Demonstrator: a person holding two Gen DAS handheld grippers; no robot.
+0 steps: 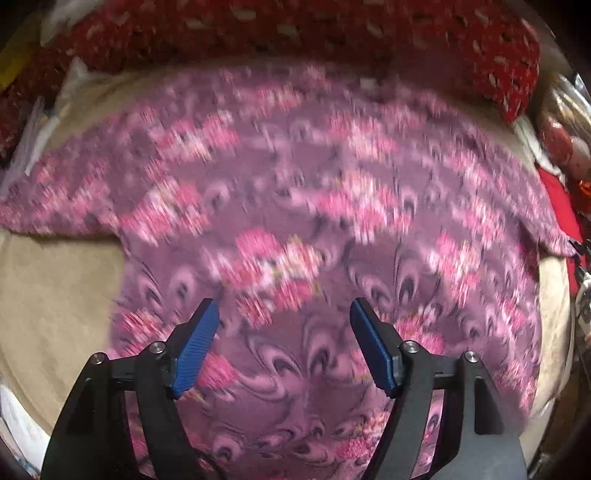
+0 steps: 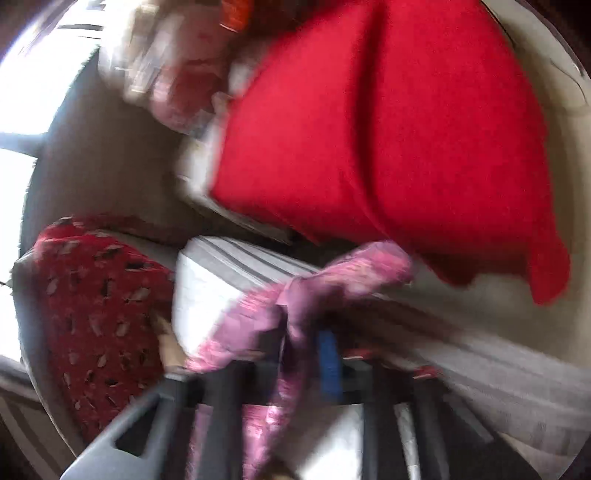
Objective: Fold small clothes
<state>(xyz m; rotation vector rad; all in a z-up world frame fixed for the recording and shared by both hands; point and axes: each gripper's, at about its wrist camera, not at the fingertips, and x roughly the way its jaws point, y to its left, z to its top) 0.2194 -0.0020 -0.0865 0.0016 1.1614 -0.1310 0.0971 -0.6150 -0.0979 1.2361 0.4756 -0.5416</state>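
While the purple floral top (image 1: 325, 206) is lying spread across the beige cover (image 1: 55, 295), the left gripper (image 1: 284, 314) is hanging just above its near part with its blue pads (image 1: 195, 347) spread wide and holding nothing. In the left view the top is stretching straight ahead of the jaws, its body running away from the camera and its sleeves reaching out to either side, so its long line is lying roughly along the gripper's pointing direction. In the right view the right gripper (image 2: 295, 354) is pinching a bunch of the same purple cloth (image 2: 295, 295), which is passing between its fingers and lifting off the surface; that view is heavily blurred, so exactly which edge it is gripping cannot be told, though the far-right sleeve seems likely. The right hand is therefore the one engaged, and the left looks nearer to the hem. My judgement is that the fold is only beginning, and the left will need to close on a near edge. Around the top, a red crocheted throw (image 1: 332, 33) is lying beyond it, a plain red cloth (image 2: 388, 129) is sitting to the right, and bright windows are showing at the left of the right view.
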